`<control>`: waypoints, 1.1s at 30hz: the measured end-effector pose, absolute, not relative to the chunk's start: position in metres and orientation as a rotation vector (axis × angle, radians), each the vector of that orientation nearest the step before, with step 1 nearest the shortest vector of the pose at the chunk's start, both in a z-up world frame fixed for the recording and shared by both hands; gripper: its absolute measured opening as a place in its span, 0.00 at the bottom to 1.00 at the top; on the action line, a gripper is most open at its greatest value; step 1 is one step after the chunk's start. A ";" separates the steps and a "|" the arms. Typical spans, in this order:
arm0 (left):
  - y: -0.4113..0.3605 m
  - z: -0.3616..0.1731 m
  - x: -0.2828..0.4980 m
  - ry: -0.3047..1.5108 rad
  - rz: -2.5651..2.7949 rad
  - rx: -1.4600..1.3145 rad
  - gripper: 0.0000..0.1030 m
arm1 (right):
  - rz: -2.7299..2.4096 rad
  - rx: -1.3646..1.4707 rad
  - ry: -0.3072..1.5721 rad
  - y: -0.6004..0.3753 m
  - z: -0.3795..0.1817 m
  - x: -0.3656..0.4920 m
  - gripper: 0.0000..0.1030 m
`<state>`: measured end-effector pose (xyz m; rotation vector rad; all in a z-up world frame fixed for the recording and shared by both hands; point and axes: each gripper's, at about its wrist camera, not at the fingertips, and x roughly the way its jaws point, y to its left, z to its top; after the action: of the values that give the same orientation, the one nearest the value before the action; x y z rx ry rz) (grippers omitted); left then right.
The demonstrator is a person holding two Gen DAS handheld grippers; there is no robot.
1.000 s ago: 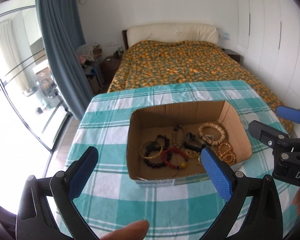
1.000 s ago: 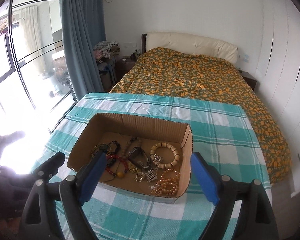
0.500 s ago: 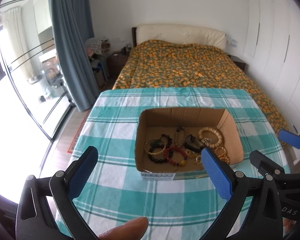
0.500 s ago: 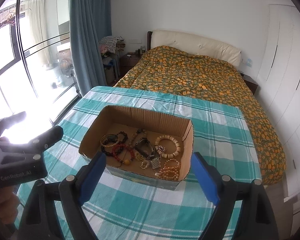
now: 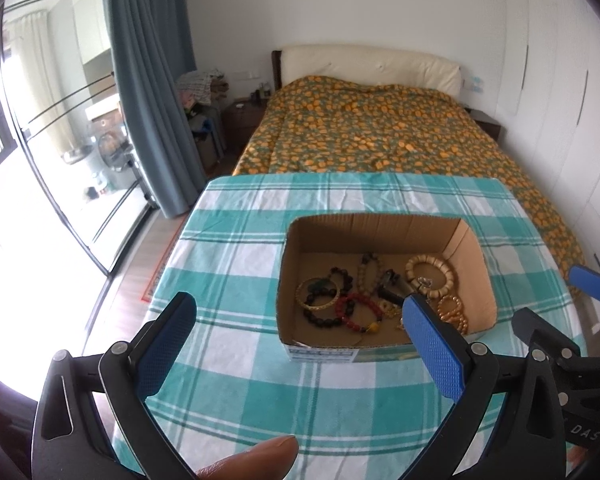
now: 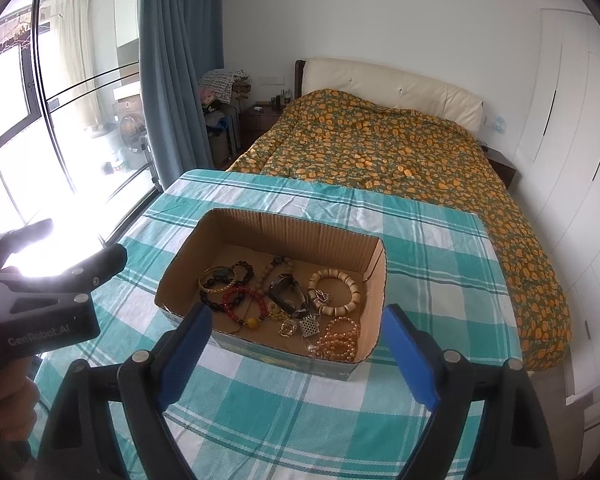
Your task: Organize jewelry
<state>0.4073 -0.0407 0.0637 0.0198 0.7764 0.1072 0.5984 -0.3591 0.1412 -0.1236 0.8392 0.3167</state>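
1. Jewelry (image 6: 284, 300) lies loose on the floor of an open cardboard box (image 6: 288, 232), which stands on a table under a teal checked cloth (image 6: 420, 240) at the foot of a bed.
2. Pieces overlap: a gold bangle (image 5: 318, 296) and dark bead bracelet (image 5: 324, 320) toward the left, a red bead bracelet (image 6: 246, 300) in the middle, a cream chunky bracelet (image 6: 334, 292) and a pale pearl strand (image 6: 338, 340) toward the right.
3. Both tools hover short of the box. The left gripper (image 5: 296, 344) has its jaws spread wide with nothing between them; the right gripper (image 6: 296, 356) is equally wide and empty.
4. Handling, as I judge it: every piece looks light. The bangle should be stiff and slick, so pinch across its band. Beaded loops are likely limp and will sag and swing, so grip one bead squarely or hook through the loop.
5. The small silver charm (image 6: 309, 326) and fine chains near it look delicate and tangled with neighbours; lifting slowly would keep from dragging others along.
6. With everything already inside the box, the scene fits either unsorted pieces waiting to be taken out or pieces gathered in.
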 end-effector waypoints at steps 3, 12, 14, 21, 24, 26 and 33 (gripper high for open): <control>-0.040 0.065 0.407 0.774 0.109 0.023 1.00 | 0.315 -0.124 0.839 -0.360 0.142 0.598 0.85; -0.040 0.066 0.406 0.774 0.104 0.021 1.00 | 0.316 -0.121 0.840 -0.361 0.143 0.598 0.85; -0.040 0.067 0.406 0.777 0.102 0.020 1.00 | 0.320 -0.119 0.842 -0.360 0.143 0.598 0.85; -0.041 0.068 0.407 0.781 0.100 0.019 1.00 | 0.321 -0.120 0.842 -0.359 0.145 0.598 0.85; -0.041 0.067 0.407 0.780 0.100 0.019 1.00 | 0.320 -0.120 0.843 -0.358 0.145 0.597 0.85; -0.041 0.067 0.407 0.782 0.099 0.019 1.00 | 0.319 -0.121 0.844 -0.358 0.145 0.598 0.85; -0.044 0.067 0.409 0.791 0.099 0.027 1.00 | 0.318 -0.119 0.847 -0.357 0.144 0.597 0.85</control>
<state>0.4088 -0.0437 0.0666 0.0269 0.7910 0.0986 0.5972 -0.3573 0.1436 -0.1187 0.8469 0.3183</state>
